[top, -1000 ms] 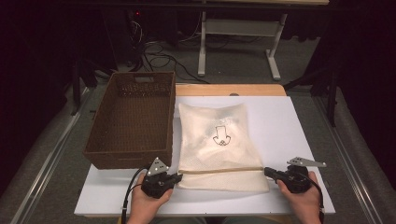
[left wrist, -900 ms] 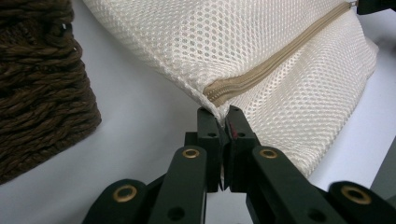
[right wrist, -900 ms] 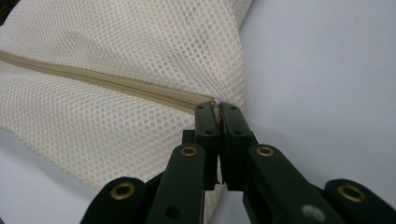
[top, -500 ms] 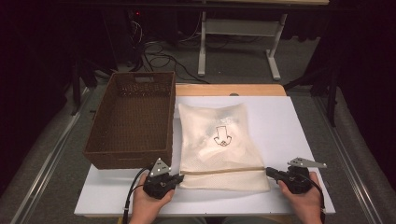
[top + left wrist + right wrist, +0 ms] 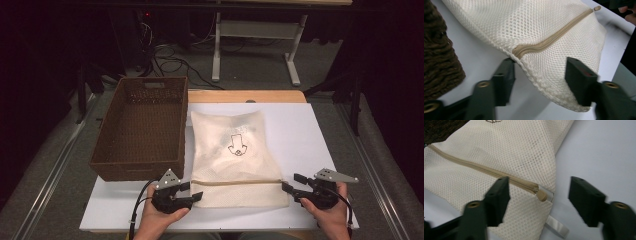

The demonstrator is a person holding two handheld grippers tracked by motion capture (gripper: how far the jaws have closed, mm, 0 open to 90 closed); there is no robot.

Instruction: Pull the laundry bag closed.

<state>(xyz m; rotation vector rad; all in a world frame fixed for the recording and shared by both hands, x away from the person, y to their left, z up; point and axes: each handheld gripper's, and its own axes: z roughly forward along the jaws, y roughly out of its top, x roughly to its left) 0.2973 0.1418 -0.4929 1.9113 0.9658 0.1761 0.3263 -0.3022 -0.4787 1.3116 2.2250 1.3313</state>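
I have the mesh bag (image 5: pixel 235 162) lying flat on the bench (image 5: pixel 310 135), just right of the basket (image 5: pixel 142 127), zipper (image 5: pixel 235 182) running across its near end. Both claws have just been opening: the left claw (image 5: pixel 192 191) stands spread around the bag's near left corner, the right claw (image 5: pixel 289 190) spread around the zipper pull (image 5: pixel 541 195), neither pad pressing on anything. My worry is the right side: if I close a little off, I pinch mesh instead of the pull and the zipper jams. The pull seems to lie flat, though I can't be sure. On the left, too shallow a bite lets the corner slip once I tug.
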